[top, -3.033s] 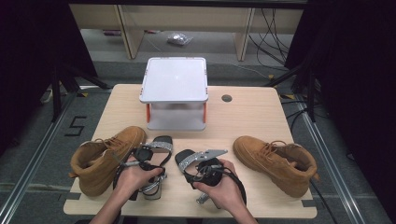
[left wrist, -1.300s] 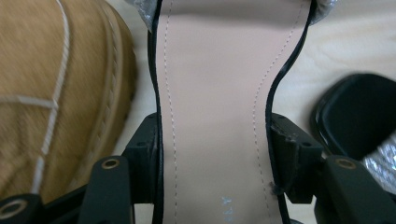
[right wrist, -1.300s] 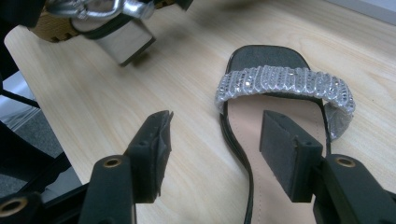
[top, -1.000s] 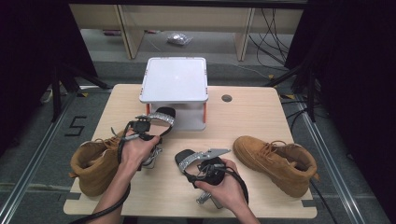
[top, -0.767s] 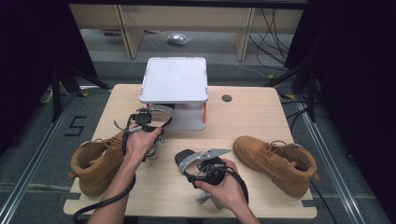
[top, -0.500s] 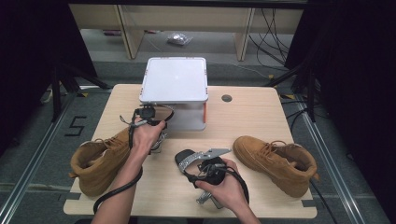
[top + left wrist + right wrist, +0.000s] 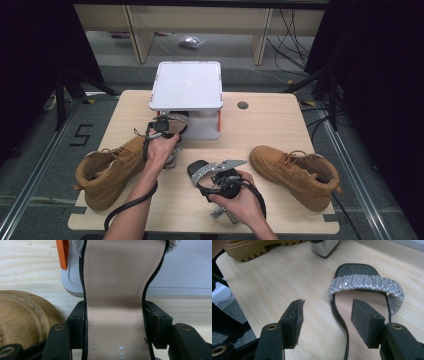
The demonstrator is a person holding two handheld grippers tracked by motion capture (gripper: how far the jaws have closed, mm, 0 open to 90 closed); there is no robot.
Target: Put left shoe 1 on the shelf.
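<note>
My left gripper (image 7: 167, 129) is shut on a black sandal (image 7: 113, 277), its pads (image 7: 155, 322) pressing both edges of the tan insole. It holds the sandal's toe up to the foot of the white stand (image 7: 186, 85), beside the left tan boot (image 7: 107, 172). The second sandal (image 7: 365, 283), with a glittery silver strap, lies flat on the table near the front. My right gripper (image 7: 327, 315) hangs over it, open, one jaw above the insole and the other above bare wood. In the high view this right gripper (image 7: 216, 176) sits at the front centre.
A right tan boot (image 7: 297, 172) lies at the table's (image 7: 265, 125) right side. The stand has orange legs (image 7: 62, 252) and a grey base. The held sandal's silver block heel (image 7: 324, 246) and the left boot's sole (image 7: 262, 246) are at the top of the right gripper view.
My left hand has carried its sandal from the table's front, up and away toward the white stand, then slightly down and left. The right hand and its sandal have stayed put.
</note>
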